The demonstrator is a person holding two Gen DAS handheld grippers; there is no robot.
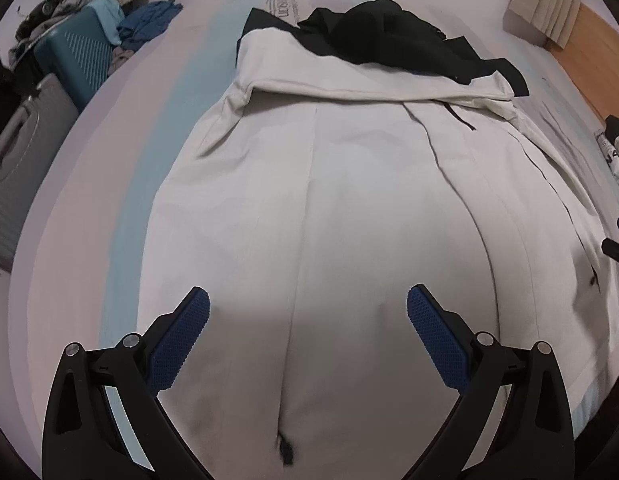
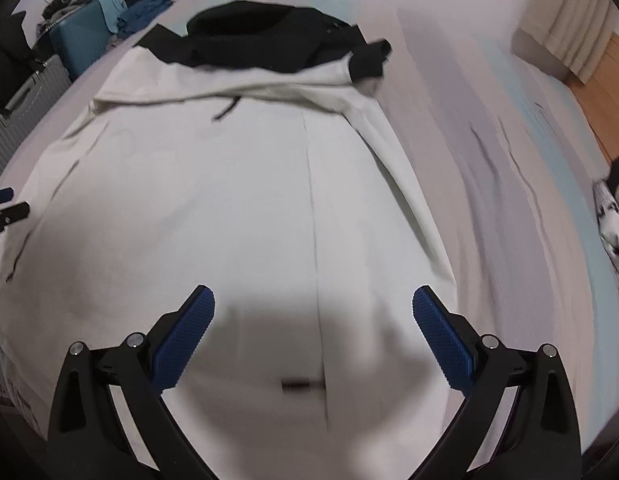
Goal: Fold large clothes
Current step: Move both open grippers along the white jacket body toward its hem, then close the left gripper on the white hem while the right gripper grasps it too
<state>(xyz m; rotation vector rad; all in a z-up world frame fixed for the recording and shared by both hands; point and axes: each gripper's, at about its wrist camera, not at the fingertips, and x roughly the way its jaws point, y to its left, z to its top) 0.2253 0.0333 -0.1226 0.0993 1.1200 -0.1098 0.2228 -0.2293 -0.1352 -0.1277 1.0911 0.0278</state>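
The large cream-white cloth garment with black trim (image 1: 349, 200) lies spread lengthwise on the pale bed sheet (image 1: 89, 200), its far end already turned back under a crumpled black garment (image 1: 389, 32). The left gripper (image 1: 308, 312) and right gripper (image 2: 313, 312) hover over its near end, jaws wide apart and empty, so most folding seems left.

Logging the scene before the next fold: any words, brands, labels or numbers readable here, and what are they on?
Grey printed lettering on the bed sheet, just beyond the garment's black collar: sideways, partly covered, not reliably readable.
White garment: no readable label.
Teal suitcase: no text visible.
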